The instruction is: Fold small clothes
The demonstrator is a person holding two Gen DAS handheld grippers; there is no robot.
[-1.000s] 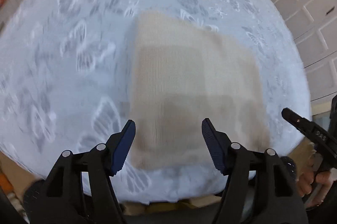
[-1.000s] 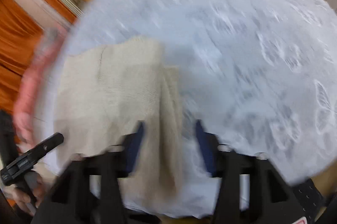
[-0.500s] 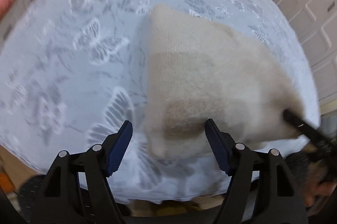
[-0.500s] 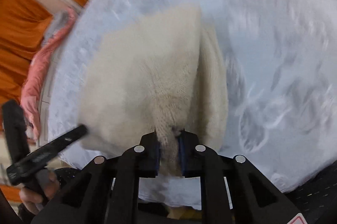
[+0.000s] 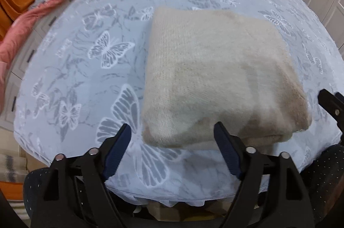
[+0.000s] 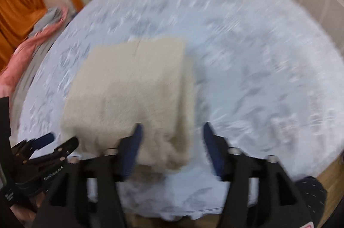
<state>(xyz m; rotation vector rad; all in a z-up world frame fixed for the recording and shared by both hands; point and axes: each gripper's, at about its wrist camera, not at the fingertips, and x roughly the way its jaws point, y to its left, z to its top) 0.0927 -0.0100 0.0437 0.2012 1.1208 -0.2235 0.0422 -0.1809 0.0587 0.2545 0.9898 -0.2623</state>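
My left hand-held gripper (image 5: 172, 137) points down at the bed's pale blue bedspread with white butterfly print (image 5: 103, 52). Its jaws stand apart and are opening, with nothing pressed between them; the near left corner of the folded cream knitted garment (image 5: 215, 77) lies just beyond, in the gap. The garment rests as a thick, roughly square stack near the bed's near edge. My right hand-held gripper (image 6: 172, 133) is blurred, its jaws apart and opening, with the garment's near right corner between the blue pads, which do not squeeze it. A pink and grey piece of clothing (image 5: 40, 11) lies at the bed's far left side. Orange curtains (image 6: 19, 2) hang beyond it.
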